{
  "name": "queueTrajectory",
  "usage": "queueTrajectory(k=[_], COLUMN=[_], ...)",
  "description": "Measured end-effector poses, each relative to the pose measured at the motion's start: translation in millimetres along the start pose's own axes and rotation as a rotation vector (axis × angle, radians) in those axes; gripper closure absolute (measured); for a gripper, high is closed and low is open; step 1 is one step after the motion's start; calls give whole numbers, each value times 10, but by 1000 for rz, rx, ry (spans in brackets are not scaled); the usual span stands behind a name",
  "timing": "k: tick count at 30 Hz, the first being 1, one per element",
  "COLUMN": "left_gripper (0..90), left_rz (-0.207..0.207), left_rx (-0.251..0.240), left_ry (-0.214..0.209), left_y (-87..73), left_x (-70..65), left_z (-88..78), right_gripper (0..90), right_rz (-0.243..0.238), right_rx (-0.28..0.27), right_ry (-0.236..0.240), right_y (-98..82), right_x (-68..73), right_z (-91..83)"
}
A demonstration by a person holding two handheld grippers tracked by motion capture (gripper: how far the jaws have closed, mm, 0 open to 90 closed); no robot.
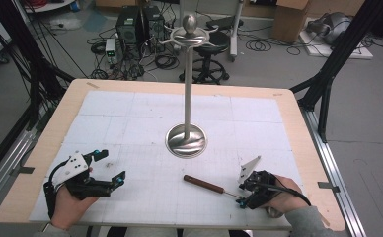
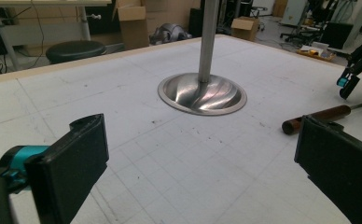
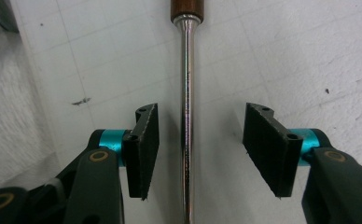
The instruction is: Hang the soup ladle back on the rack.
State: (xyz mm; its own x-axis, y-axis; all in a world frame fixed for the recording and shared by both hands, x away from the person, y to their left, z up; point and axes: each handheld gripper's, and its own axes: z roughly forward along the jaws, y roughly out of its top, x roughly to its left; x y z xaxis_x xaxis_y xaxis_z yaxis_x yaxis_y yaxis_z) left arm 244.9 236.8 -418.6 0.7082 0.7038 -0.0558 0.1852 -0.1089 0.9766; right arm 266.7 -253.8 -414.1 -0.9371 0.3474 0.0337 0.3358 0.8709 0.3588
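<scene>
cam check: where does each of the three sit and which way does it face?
High view: above the person's side, facing forward and down on the table; both forearms, left gripper and right gripper enter from below.
Left gripper view: rides the left gripper, facing across to the metal stand; jaws wide apart.
Right gripper view: rides the right gripper, facing down on the tool; the shaft lies between the pads, untouched.
All three share the wooden-handled tool.

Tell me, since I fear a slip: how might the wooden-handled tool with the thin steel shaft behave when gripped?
The wooden-handled tool looks stiff. Its polished round shaft may slip or roll between the right gripper pads.
</scene>
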Motion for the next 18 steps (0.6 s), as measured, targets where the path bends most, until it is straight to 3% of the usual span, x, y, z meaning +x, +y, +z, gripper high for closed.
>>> queueTrajectory(k=[9,18], left_gripper=[32,32], left_rz=[-1,2], left_rx=[3,1], left_ry=[-1,2], left_y=[1,1], left_x=[0,6], left_z=[-12,-13], right_gripper=[607,705], right_rz=[-11,-36], right_rx=[79,93], right_ry=[-41,-35], right_y=[1,2], right_x=[63,105], right_z=[-38,-44])
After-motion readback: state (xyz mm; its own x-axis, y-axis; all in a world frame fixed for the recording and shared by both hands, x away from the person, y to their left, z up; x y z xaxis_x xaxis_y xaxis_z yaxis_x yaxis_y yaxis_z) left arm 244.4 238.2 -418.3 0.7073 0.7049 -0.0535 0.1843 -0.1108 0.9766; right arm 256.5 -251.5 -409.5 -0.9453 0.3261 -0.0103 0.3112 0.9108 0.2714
